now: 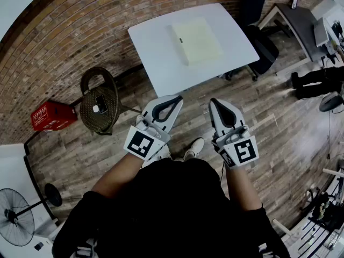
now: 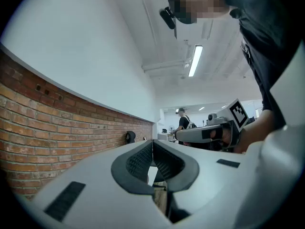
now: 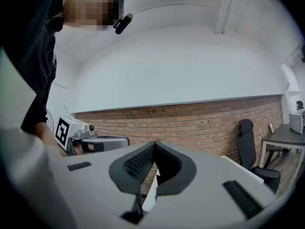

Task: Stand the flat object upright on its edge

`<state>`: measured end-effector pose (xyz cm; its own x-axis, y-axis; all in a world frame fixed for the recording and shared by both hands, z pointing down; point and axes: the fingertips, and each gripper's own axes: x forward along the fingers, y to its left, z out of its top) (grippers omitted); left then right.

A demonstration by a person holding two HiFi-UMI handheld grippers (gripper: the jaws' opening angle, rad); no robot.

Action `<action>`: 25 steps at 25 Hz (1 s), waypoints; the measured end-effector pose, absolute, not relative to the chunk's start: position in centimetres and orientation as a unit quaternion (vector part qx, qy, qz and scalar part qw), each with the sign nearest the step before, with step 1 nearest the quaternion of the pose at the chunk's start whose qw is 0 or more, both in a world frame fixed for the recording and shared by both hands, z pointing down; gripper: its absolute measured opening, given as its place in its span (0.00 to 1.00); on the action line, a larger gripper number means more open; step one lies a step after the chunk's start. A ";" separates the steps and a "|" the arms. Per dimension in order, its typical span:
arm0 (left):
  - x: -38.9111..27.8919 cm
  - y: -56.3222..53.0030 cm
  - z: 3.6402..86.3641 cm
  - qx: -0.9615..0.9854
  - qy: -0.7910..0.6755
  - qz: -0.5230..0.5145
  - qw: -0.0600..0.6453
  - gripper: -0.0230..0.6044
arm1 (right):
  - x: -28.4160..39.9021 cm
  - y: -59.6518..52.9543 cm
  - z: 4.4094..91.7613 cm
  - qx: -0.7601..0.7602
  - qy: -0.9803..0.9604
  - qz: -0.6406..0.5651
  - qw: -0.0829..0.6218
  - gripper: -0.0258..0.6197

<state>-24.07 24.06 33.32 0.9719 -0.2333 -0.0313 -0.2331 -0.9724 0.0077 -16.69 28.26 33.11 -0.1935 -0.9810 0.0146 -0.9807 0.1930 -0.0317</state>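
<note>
A pale yellow flat slab (image 1: 196, 40) lies flat on the white table (image 1: 156, 47) in the head view, ahead of me. My left gripper (image 1: 177, 98) and right gripper (image 1: 213, 101) are held side by side over the wooden floor, short of the table's near edge, both level. Each has its jaws shut with nothing between them. In the left gripper view the left gripper (image 2: 152, 141) has its tips together, with the right gripper's body (image 2: 209, 132) to its right. The right gripper (image 3: 154, 144) looks the same in its own view.
A wicker chair (image 1: 101, 102) stands left of the table and a red crate (image 1: 52, 115) lies further left by the brick wall. A black office chair (image 1: 262, 47) and a grey desk (image 1: 298, 20) stand at the right. A fan (image 1: 16, 224) is at the lower left.
</note>
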 end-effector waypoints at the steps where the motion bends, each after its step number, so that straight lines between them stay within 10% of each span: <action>1: -23.9 24.0 33.4 0.993 -0.121 -0.016 0.000 0.07 | -16.3 28.3 33.0 -0.636 0.771 -0.018 0.006 0.04; 25: -18.1 23.8 37.0 0.986 -0.163 0.029 0.007 0.07 | -7.9 28.8 36.2 -0.602 0.798 -0.043 0.005 0.05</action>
